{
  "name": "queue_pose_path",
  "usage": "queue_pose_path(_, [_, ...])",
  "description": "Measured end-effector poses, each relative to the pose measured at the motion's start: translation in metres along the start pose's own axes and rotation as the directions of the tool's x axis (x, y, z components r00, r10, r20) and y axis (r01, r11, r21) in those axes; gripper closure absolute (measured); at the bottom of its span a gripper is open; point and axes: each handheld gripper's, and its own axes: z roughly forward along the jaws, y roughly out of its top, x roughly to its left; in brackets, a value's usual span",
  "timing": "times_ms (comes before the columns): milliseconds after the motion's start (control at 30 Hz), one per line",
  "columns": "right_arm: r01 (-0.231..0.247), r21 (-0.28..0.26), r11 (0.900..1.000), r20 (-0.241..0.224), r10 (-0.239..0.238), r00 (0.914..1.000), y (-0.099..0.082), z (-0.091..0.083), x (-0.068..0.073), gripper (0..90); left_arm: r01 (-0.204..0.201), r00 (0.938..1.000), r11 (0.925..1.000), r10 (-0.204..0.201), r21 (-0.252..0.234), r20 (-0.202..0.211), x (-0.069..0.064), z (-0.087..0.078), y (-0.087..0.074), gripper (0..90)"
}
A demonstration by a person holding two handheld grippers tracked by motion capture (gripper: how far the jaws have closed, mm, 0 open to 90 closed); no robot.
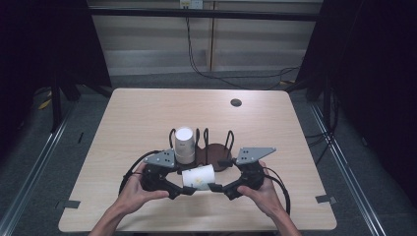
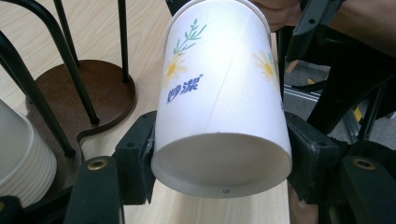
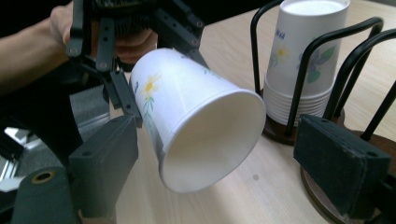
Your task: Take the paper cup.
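Pale wooden table (image 1: 147, 113) fronts a dim room; near its front edge a paper cup (image 1: 198, 176) lies sideways, daisy-printed with blue Chinese characters, clamped at its base by the left gripper (image 1: 186, 190); the right gripper (image 1: 218, 188) stands wide around its mouth, pads clear; behind stands a cup stack (image 1: 185, 144) in a wire rack (image 1: 216, 147).

High overhead, gripper views close, facing

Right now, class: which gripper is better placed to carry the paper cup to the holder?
Left. The left gripper clamps the paper cup; the right gripper stands open around its mouth.
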Motion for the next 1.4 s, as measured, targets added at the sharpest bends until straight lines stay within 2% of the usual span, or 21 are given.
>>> queue_pose_path(67, [-0.017,-0.027,0.9995,-0.012,0.017,0.9998,-0.002,-0.001,-0.001,13.7,0.004,1.0,0.9999,-0.004,-0.014,0.007,0.0,-0.001,0.0,36.1])
queue_pose_path(300, [-0.04,-0.066,0.997,-0.026,0.039,0.9989,-0.004,-0.003,-0.004,13.7,-0.012,0.9998,0.9989,0.013,-0.046,0.013,-0.002,-0.003,0.002,36.2])
queue_pose_path(833, [-0.055,-0.104,0.993,-0.093,0.045,0.9947,-0.003,0.005,-0.002,14.1,-0.011,0.9992,0.9966,0.014,-0.081,0.038,-0.005,-0.004,0.005,36.1])
queue_pose_path(1200, [-0.086,-0.111,0.9901,-0.153,0.068,0.9858,-0.003,0.014,-0.004,18.2,-0.003,0.9984,0.9956,0.008,-0.094,0.057,-0.004,-0.005,0.006,36.1])
queue_pose_path(1400, [-0.104,-0.104,0.9892,-0.194,0.082,0.9776,-0.004,0.016,-0.005,18.7,-0.012,0.9977,0.9953,0.019,-0.096,0.065,-0.006,-0.004,0.006,36.1])
